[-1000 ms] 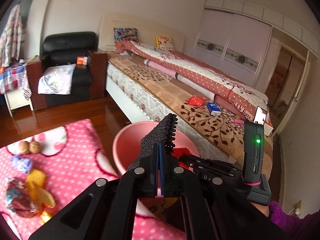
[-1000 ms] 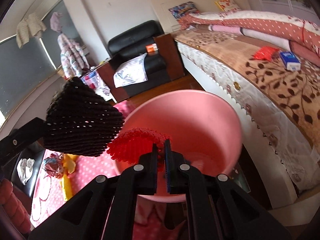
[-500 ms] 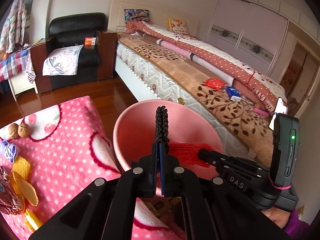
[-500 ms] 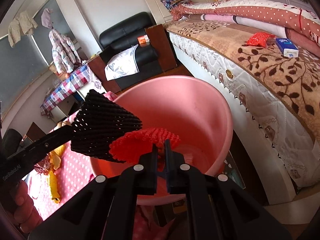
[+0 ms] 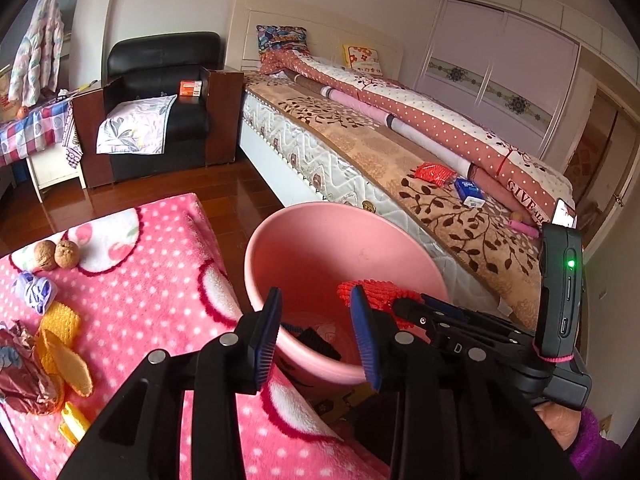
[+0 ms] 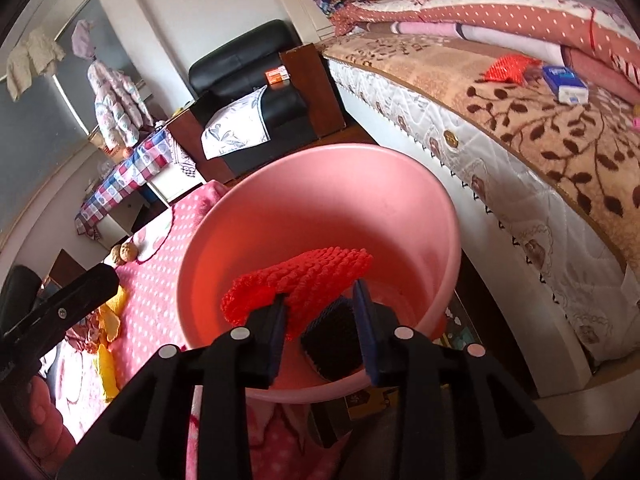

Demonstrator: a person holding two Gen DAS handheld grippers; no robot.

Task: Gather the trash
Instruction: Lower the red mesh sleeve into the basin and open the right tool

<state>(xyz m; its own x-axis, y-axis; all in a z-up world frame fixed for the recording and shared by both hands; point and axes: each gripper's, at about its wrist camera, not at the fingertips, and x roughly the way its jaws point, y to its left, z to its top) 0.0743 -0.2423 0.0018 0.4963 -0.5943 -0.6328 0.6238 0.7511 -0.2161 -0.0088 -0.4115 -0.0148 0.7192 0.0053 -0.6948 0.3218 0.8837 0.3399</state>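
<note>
Over the pink basin (image 6: pixel 400 184) off the table's corner, both jaws have just been opening: black foam net (image 6: pixel 332 336) dropped in, red one (image 6: pixel 304 276) slipping free (wrappers (image 5: pixel 24 376) remain on the table).

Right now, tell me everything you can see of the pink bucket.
The bucket is round, smooth, pink, plastic-looking and open-topped, widening towards the rim. It stands upright between the pink dotted blanket and the bed. A black mesh piece lies inside; a red mesh piece hangs over it at the right tongs.
</note>
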